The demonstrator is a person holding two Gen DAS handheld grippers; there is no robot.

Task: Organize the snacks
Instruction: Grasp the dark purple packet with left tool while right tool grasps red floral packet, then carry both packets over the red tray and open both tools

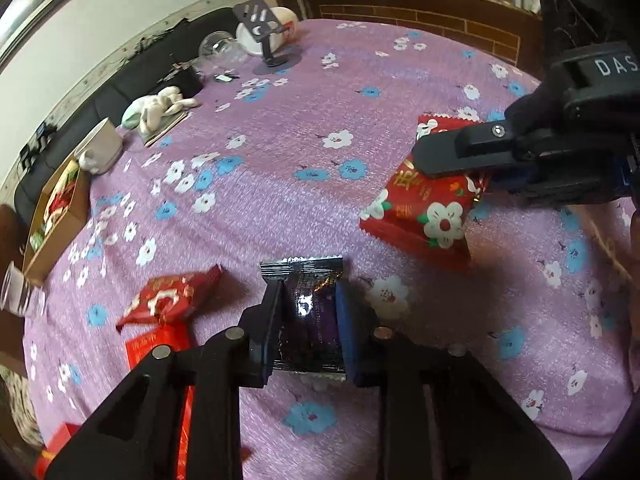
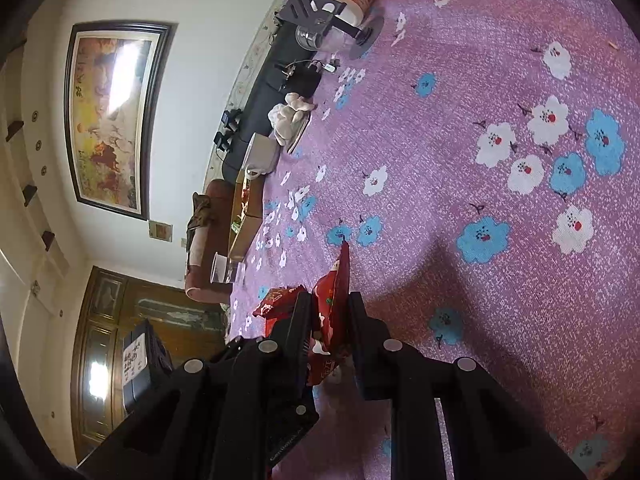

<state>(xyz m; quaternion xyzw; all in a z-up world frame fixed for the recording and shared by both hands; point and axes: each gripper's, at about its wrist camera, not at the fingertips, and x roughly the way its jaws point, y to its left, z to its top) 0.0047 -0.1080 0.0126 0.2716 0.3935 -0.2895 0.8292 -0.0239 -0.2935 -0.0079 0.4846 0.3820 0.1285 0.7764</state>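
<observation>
Purple-black snack packet (image 1: 310, 312) pinched in our left hand-held gripper (image 1: 308, 316), red flowered packet (image 2: 330, 312) in our right hand-held gripper (image 2: 329, 344), we probably carry both next to the cardboard box (image 1: 56, 220).

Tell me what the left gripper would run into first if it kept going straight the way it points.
Probably nothing soon. The left gripper, shut on the dark snack packet, points across bare flowered tablecloth. Far ahead stands the phone stand, though depth is unclear.

The left wrist view looks forward low over the tablecloth (image 1: 280, 168). The right wrist view is rolled sideways. Both share the cardboard box (image 1: 56, 216).
</observation>
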